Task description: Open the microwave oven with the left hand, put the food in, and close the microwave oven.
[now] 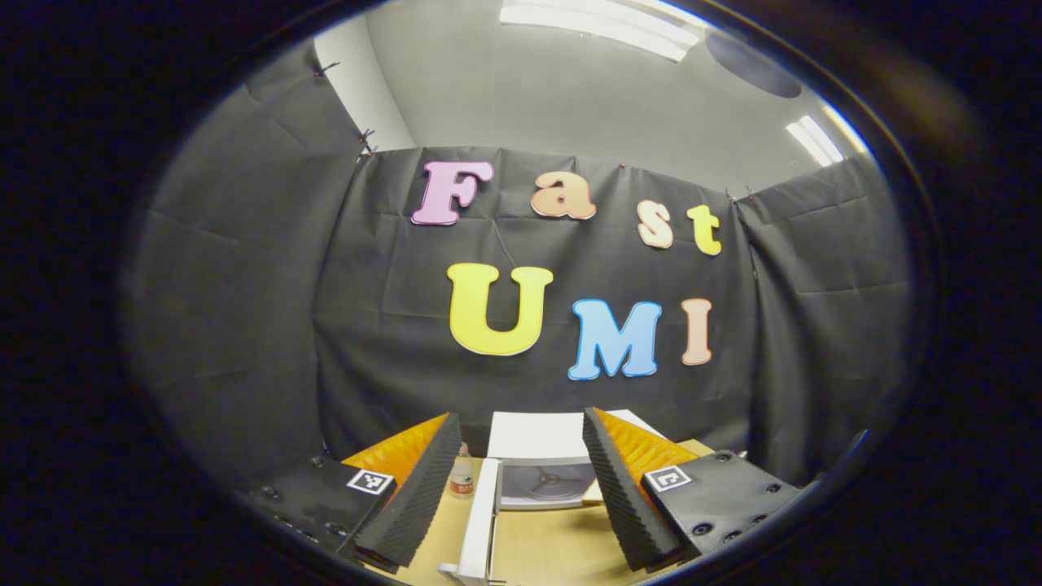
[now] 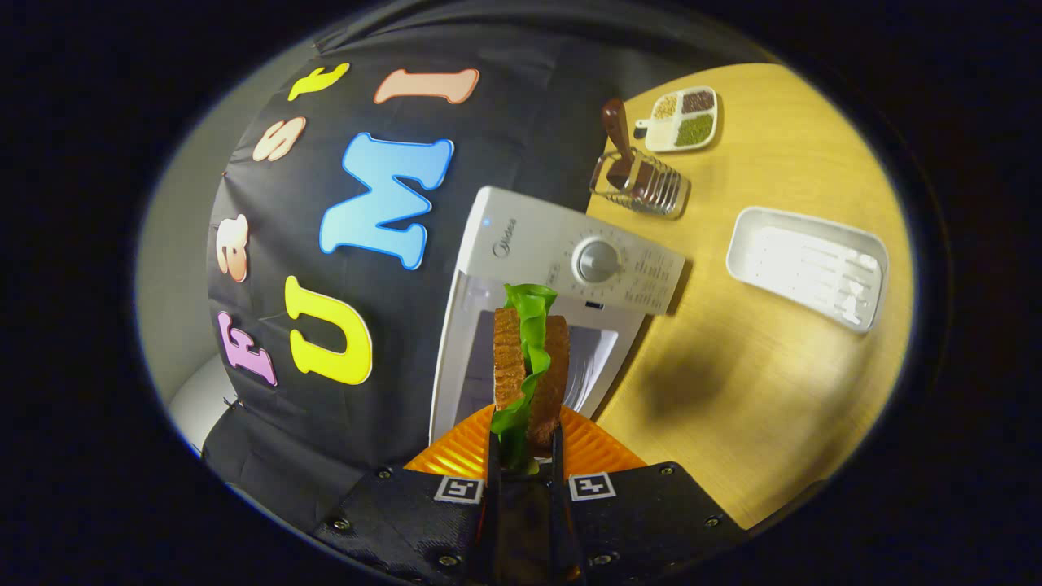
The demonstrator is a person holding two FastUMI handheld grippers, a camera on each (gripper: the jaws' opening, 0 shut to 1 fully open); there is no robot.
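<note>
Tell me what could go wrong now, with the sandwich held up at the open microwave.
1. The sandwich is pinched on edge in the right hand-held gripper; its lettuce hangs loose and could snag the microwave opening.
2. The open door stands between the left hand-held gripper fingers; a careless move could knock it.

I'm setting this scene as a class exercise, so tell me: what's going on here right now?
A person works two handheld grippers at a wooden table. The right gripper is clamped on a sandwich, held in front of the white microwave, whose door is already swung open. The left gripper is open, holding nothing.
</note>
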